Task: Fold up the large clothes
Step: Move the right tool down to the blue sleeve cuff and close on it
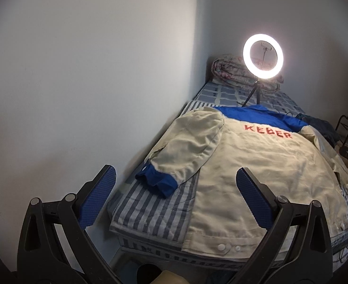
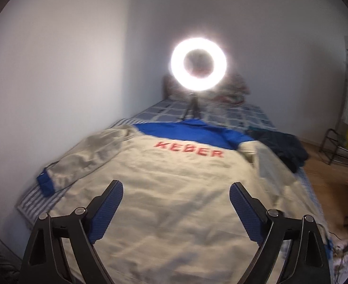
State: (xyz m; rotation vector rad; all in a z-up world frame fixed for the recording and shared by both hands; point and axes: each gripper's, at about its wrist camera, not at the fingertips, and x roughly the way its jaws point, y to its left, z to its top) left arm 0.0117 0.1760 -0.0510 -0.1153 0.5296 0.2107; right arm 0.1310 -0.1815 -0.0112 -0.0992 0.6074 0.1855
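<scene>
Lit ring light [image 1: 263, 56] on small tripod, rolled quilt [image 1: 230, 71] behind, dark garment [image 2: 282, 150], metal rack [image 2: 339, 146]

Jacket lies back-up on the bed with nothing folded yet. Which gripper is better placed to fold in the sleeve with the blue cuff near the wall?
Probably the left gripper: open and empty, with the blue cuff between its fingertips in its own view. The right gripper, also open, hovers over the middle of the jacket.
</scene>
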